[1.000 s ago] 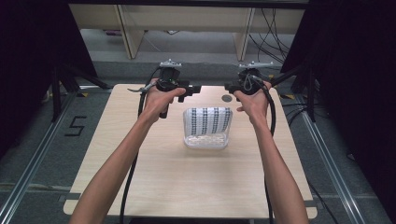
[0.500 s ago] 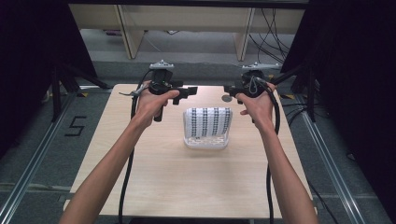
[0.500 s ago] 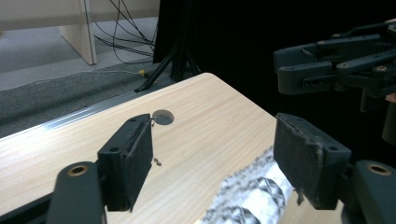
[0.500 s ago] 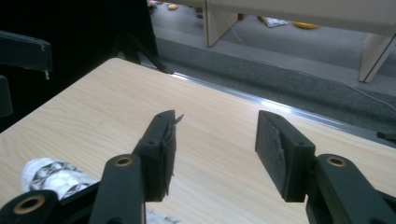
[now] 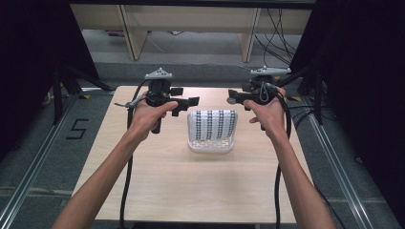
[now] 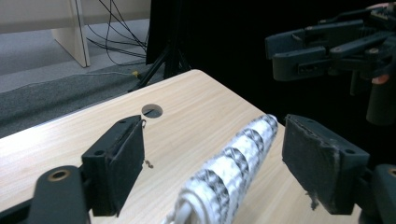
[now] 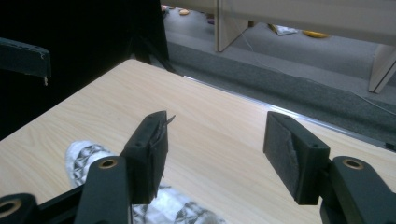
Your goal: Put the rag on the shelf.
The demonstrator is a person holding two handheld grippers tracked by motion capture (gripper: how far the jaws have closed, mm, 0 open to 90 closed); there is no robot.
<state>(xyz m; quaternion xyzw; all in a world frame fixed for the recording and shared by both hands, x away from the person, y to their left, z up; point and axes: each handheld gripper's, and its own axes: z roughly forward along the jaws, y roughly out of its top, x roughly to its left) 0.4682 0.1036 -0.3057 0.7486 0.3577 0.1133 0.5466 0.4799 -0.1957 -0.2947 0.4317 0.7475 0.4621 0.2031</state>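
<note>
Patterned bundle (image 5: pixel 212 130): white item with a dark grid print, lying on the table (image 5: pixel 191 191) a little beyond its middle, between the two grippers; whether it is folded cloth or a soft pouch, cannot tell
Contents: nothing is showing inside or on top of it; any opening cannot be told
Room around bundle: bare wood is lying open on all four sides, widest toward the near edge; the far edge is running close behind it
Left gripper (image 5: pixel 184 101): being held above the table left of the bundle, jaws pointing toward it and standing wide apart, holding nothing
Right gripper (image 5: pixel 235 97): being held above the far right part of the table, jaws pointing toward the left gripper, wide apart, holding nothing
Left gripper view: bundle (image 6: pixel 224 172) is appearing end-on as a rolled, rounded edge running between the two jaws but below them, not touched; the right gripper (image 6: pixel 299 51) is hanging over the dark beyond the table's corner; a round hole (image 6: pixel 152 111) is showing in the tabletop near that corner
Right gripper view: bundle (image 7: pixel 88 156) is lying low left, partly behind the left jaw; bare table is filling the gap between the jaws
Surroundings: grey floor (image 5: pixel 200 59) and pale furniture legs (image 5: pixel 131 31) beyond the far edge; black curtains on both sides
</note>
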